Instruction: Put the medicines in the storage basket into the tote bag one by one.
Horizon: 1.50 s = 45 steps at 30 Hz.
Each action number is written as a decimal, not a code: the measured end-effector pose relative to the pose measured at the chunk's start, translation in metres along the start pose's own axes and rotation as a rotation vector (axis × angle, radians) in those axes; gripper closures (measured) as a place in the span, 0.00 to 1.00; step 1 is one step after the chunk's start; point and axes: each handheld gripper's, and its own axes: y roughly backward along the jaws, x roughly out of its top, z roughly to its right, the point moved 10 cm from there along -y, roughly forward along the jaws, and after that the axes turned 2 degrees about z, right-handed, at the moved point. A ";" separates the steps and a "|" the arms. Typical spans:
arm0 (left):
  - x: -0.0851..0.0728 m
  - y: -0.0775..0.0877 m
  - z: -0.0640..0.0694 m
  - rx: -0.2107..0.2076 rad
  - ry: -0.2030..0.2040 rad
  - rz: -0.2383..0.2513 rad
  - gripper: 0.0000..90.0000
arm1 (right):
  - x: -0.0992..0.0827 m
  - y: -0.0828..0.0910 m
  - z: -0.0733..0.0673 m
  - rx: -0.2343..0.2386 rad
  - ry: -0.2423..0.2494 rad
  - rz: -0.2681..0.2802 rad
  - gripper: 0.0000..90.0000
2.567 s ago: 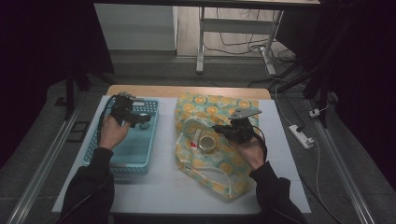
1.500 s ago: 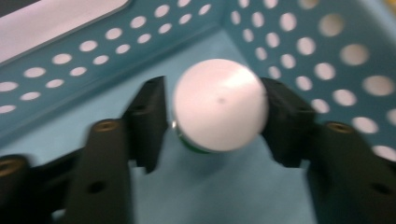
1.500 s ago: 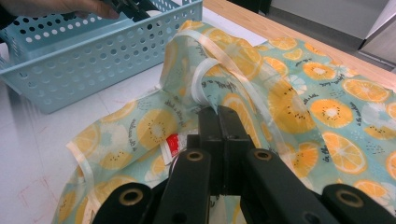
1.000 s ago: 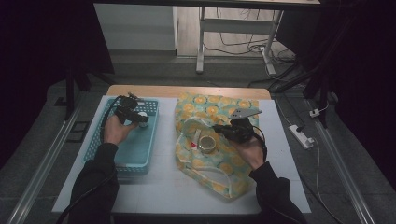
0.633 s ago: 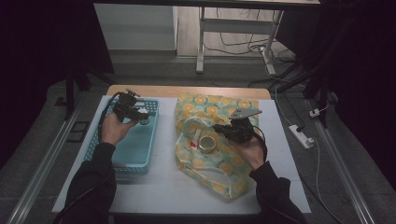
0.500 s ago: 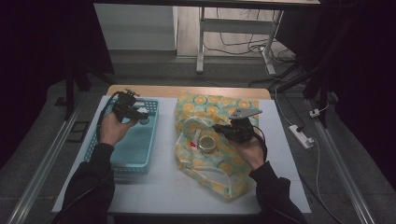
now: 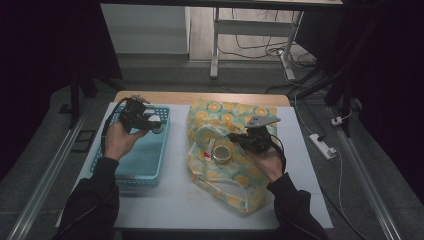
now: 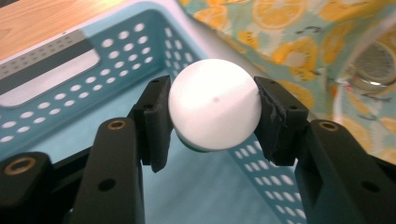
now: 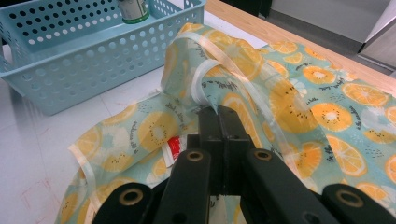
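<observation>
Bottle point(image 8: 214, 111) clamped by its white cap in left gripper point(image 8: 212, 116) above blue basket point(image 8: 65, 60) | right gripper point(image 9: 219, 122) pinched shut on bag point(image 9: 289, 107) rim | advice: keep mouth held wide, carry bottle across level, lower it beside jar point(image 7: 220, 153).

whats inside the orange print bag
Through the bag's open mouth, held up by the right gripper, a round metal tin lies inside with its top showing. The fabric covers the rest of the inside, so anything deeper cannot be seen.
</observation>
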 end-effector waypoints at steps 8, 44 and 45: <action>0.003 -0.002 0.022 -0.042 -0.031 0.014 0.56 | 0.000 0.001 0.001 -0.003 -0.001 0.002 1.00; 0.017 -0.037 0.136 -0.240 -0.210 0.019 0.56 | 0.001 0.001 0.002 -0.006 -0.003 0.006 1.00; 0.018 -0.039 0.138 -0.243 -0.215 0.017 0.56 | 0.001 0.001 0.002 -0.006 -0.003 0.006 1.00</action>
